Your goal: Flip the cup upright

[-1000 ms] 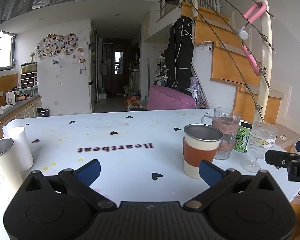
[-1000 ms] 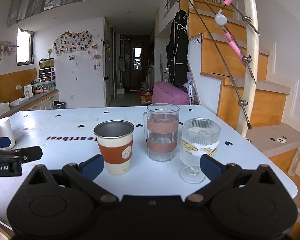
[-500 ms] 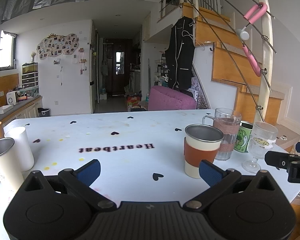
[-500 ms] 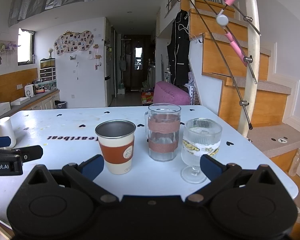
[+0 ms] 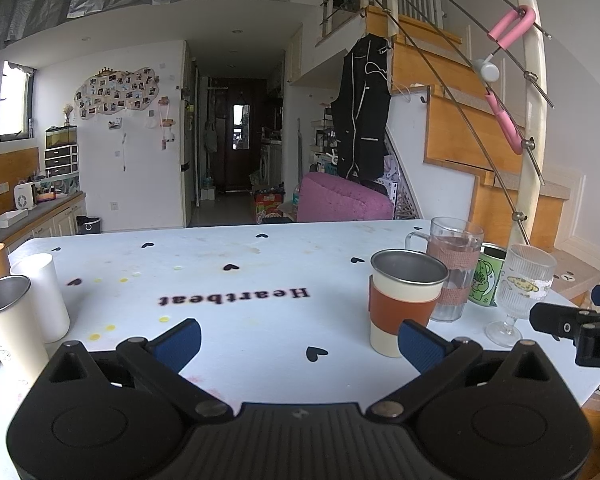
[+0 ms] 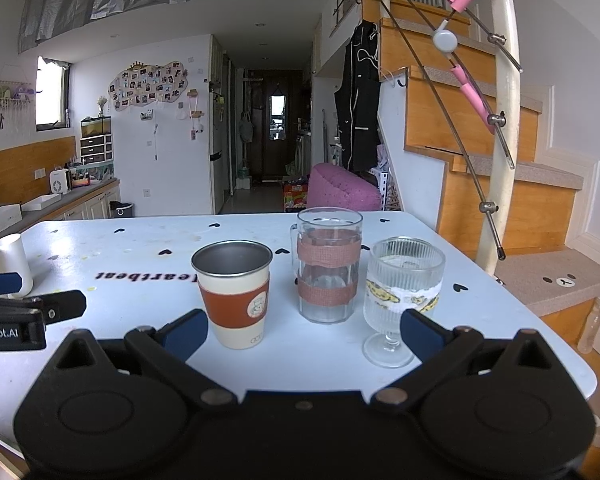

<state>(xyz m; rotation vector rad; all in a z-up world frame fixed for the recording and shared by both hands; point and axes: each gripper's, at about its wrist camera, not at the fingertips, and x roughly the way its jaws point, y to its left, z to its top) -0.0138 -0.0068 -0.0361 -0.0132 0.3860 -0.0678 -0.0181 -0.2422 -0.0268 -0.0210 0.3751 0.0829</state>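
The right gripper (image 6: 302, 330) hangs low over the near edge of the white table (image 6: 140, 248), its 2 blue-padded fingers (image 6: 186, 330) spread wide and holding nothing. The left gripper (image 5: 298, 342) is likewise spread and empty; its black body also shows at the left edge of the right wrist view. Compared with 1 second ago, almost nothing has changed: both grippers sit where they were, and the cups have only slid a touch in the right view.

Just ahead of the right gripper the cup (image 6: 234, 292), steel-rimmed with an orange sleeve, stands upright with its mouth up, touched by neither gripper. In the left wrist view this cup (image 5: 406, 300) stands just beyond the right-hand finger. Beside it on the right is a glass mug (image 6: 328, 264) with 2 pink bands, then a ribbed stemmed glass (image 6: 400, 296), which the gripper's right finger partly covers. A green mug (image 5: 488, 276) peeks out behind them. At the table's far left stand a white tumbler (image 5: 42, 296) and a steel-rimmed tumbler (image 5: 8, 324).
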